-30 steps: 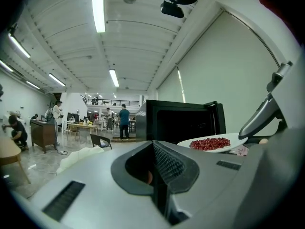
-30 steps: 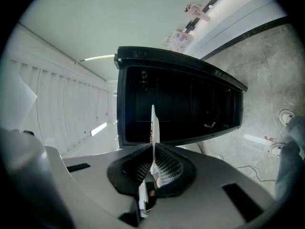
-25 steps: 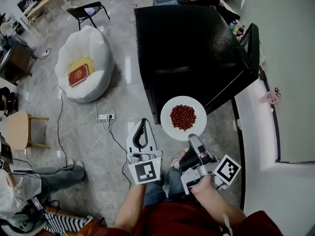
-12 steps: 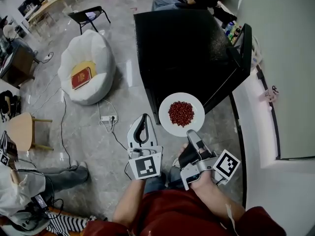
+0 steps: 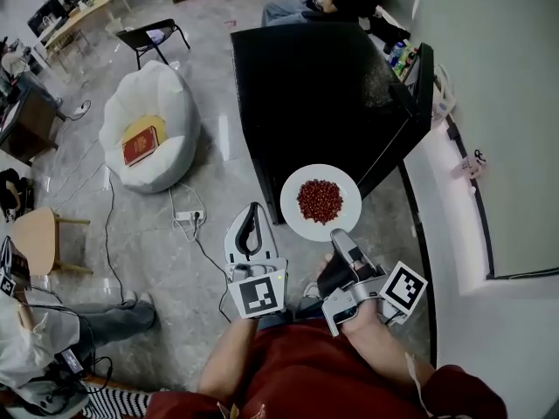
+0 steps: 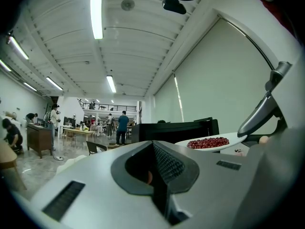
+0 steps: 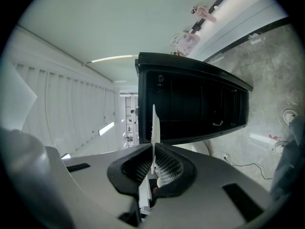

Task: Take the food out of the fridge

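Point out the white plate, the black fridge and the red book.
white plate point(image 5: 300, 229): head view, bare lower-left rim.
black fridge point(image 5: 323, 85): head view, top panel.
red book point(image 5: 140, 145): head view, cover centre.

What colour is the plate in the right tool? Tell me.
The plate is plain white, under dark red food; head view shows it best.

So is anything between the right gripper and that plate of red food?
No. The right gripper is shut on the plate at its near rim, so nothing lies between them. The plate, with its red food, hangs in front of the fridge. The left gripper, shut and empty, is off to the side.
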A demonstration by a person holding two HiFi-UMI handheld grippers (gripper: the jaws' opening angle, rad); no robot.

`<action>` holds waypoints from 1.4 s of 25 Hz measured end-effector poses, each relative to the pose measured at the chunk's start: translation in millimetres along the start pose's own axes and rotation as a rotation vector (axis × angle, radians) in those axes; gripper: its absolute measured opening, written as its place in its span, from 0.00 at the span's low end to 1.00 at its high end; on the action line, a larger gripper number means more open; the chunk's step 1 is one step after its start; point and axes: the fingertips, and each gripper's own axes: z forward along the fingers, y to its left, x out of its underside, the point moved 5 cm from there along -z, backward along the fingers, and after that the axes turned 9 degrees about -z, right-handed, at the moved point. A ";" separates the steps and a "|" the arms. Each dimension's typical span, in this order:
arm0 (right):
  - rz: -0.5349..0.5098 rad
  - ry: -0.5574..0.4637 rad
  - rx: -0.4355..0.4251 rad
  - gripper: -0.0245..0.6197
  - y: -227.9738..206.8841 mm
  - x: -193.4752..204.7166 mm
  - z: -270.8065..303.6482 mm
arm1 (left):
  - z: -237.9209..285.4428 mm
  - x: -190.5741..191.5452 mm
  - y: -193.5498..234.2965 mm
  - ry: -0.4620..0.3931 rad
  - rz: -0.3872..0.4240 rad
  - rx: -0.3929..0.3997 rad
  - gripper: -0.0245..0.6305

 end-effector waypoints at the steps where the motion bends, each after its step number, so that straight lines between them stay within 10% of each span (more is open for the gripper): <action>1: -0.003 -0.002 0.000 0.09 1.3 -0.3 -2.9 | -1.1 -0.4 -0.7 0.001 -0.001 0.001 0.06; 35: -0.038 0.034 -0.008 0.09 18.8 -2.1 2.0 | 10.9 -17.5 1.2 -0.022 0.001 0.022 0.06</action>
